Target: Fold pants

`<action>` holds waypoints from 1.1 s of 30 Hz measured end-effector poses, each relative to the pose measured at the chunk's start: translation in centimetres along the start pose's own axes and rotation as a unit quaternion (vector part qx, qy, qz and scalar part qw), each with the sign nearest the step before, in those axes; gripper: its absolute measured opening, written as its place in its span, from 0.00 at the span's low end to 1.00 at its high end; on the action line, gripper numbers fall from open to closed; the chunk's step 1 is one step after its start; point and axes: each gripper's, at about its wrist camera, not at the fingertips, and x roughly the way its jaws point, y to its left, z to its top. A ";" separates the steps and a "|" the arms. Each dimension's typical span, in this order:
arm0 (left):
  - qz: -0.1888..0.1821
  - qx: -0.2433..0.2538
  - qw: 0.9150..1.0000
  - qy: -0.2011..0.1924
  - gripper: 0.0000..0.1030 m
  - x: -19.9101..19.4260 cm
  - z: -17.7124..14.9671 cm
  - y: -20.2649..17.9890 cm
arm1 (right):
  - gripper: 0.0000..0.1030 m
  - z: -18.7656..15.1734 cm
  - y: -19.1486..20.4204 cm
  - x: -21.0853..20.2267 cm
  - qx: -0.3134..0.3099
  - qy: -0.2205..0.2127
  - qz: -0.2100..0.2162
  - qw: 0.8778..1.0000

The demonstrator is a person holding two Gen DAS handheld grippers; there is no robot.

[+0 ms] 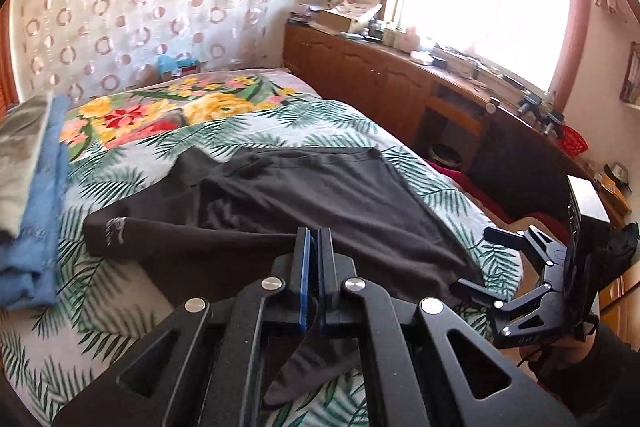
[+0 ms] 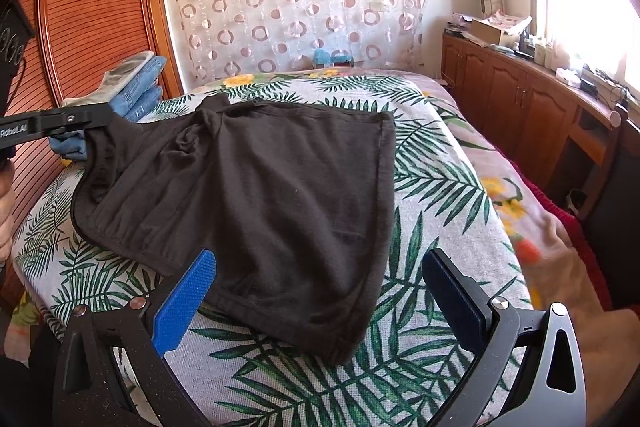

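While left claw (image 1: 314, 239) pinches pants (image 1: 304, 195) (lifted), right claw (image 2: 320, 291) gaping

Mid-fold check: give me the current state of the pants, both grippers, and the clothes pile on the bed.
black pants: partly folded on the bed, one corner lifted off the cover.
left gripper: shut on that corner of the pants, fabric pinched between the pads.
right gripper: open, empty, hovering at the near edge of the pants.
stack of jeans: folded, piled at the far left of the bed, untouched.
leaf-print bedcover: spread flat under the pants.
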 end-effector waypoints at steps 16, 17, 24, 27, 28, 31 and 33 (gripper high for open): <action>-0.017 0.028 0.999 0.034 0.06 3.0 0.1 -2.1 | 1.00 -0.1 -0.1 0.0 0.001 0.000 -0.007 1.000; -0.009 0.029 0.999 0.032 0.15 2.9 -0.1 -2.1 | 1.00 -0.1 0.0 0.0 0.000 0.001 -0.007 1.000; 0.014 0.005 1.000 0.016 0.69 1.5 -0.8 0.0 | 1.00 0.1 0.2 0.1 -0.002 0.003 -0.008 1.000; 0.018 -0.006 1.000 0.001 0.75 0.3 -1.2 0.9 | 1.00 0.2 0.4 0.2 -0.006 0.003 -0.008 1.000; 0.022 -0.009 1.000 0.000 0.75 0.1 -1.4 1.2 | 1.00 0.2 0.4 0.2 -0.007 0.003 -0.008 1.000; 0.044 -0.014 0.999 0.000 0.75 -0.6 -2.5 2.2 | 1.00 0.4 0.7 0.4 -0.010 0.003 -0.006 1.000; 0.053 -0.021 0.998 0.004 0.75 -0.7 -3.2 2.9 | 0.99 0.5 0.8 0.5 -0.011 0.003 -0.002 1.000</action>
